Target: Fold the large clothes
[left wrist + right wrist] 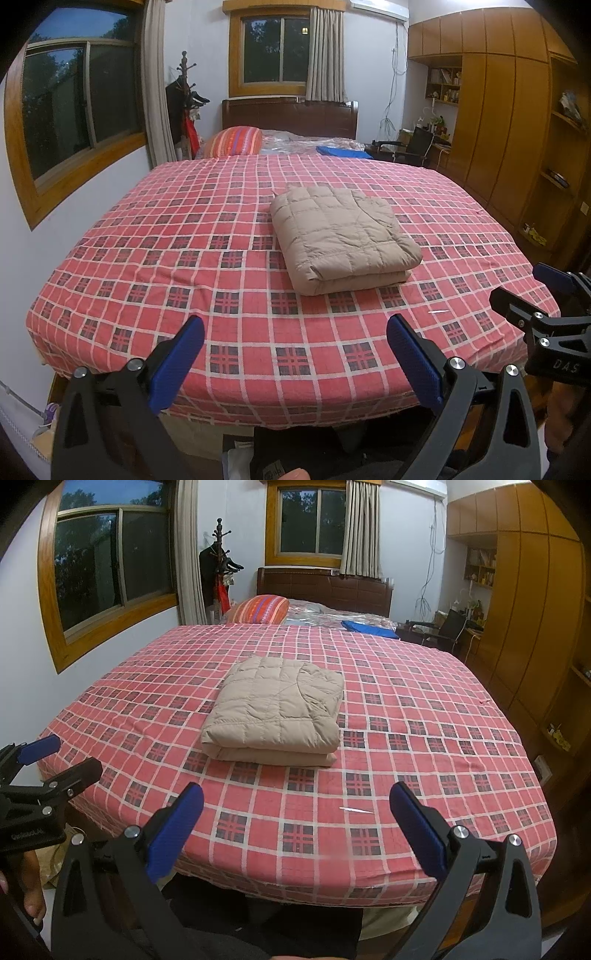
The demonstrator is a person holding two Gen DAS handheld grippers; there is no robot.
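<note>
Left hand-held gripper [295, 363]: held at the foot of the bed, jaws spread wide, nothing between its blue pads [177, 363]; it does not touch the sheet.
Jacket [341, 238]: a beige quilted piece, already folded into a thick rectangular bundle, lying on the bed [147, 236] near the middle, well apart from both tools.
Direction from the left tool: ahead and a little to the right; the bundle's near folded edge faces this tool at a slant.
Long axis: runs roughly from the foot toward the headboard, tilted slightly, so the short folded edge is the one nearest the person.
Direction from the right tool: ahead and somewhat to the left, as the right wrist view shows the jacket [275, 710] left of centre.
Right hand-held gripper [295, 840]: also at the foot edge, jaws wide apart, empty, clear of the sheet.
Nearer tool: I cannot say firmly; the bundle sits about between the two, each reaching it by a forward move angled inward.
Stage, as I judge it: folding looks finished or nearly so; any further fold or tidy-up would need both tools to advance to the near corners.
Risk: the puffy layers may spring open if only one corner is pinched.
</note>
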